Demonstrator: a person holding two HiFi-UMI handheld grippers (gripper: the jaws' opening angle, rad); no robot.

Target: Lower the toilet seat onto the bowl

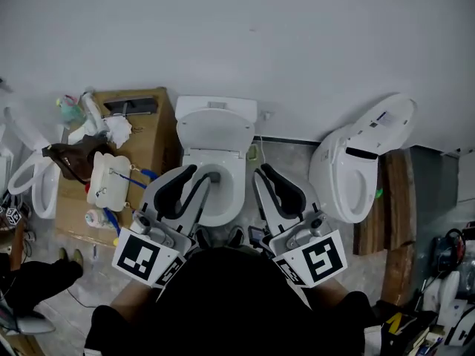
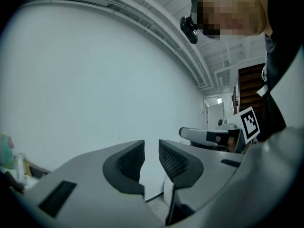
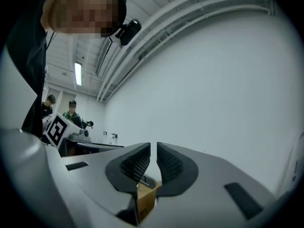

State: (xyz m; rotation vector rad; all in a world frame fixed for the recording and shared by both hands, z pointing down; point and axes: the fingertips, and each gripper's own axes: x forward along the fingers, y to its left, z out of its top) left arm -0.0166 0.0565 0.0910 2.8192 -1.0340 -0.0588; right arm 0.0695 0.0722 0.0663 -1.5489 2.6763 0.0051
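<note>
A white toilet (image 1: 216,124) stands against the wall in the middle of the head view. Its lid and seat (image 1: 215,128) seem to be tipped up at the back, with the bowl (image 1: 228,199) open below. My left gripper (image 1: 199,175) hovers over the bowl's left side, and my right gripper (image 1: 262,171) is just off its right rim. Both point level at the white wall. The left gripper (image 2: 151,151) stands open with only wall showing in its gap. Only a thin slit shows between the jaws of the right gripper (image 3: 153,153), which is shut on nothing.
A second white toilet (image 1: 360,165) with its lid tilted up stands to the right, beside wooden planks (image 1: 393,199). A cardboard box (image 1: 145,136) with bottles and clutter is on the left, and another toilet seat (image 1: 33,188) further left. People (image 3: 71,109) stand far off.
</note>
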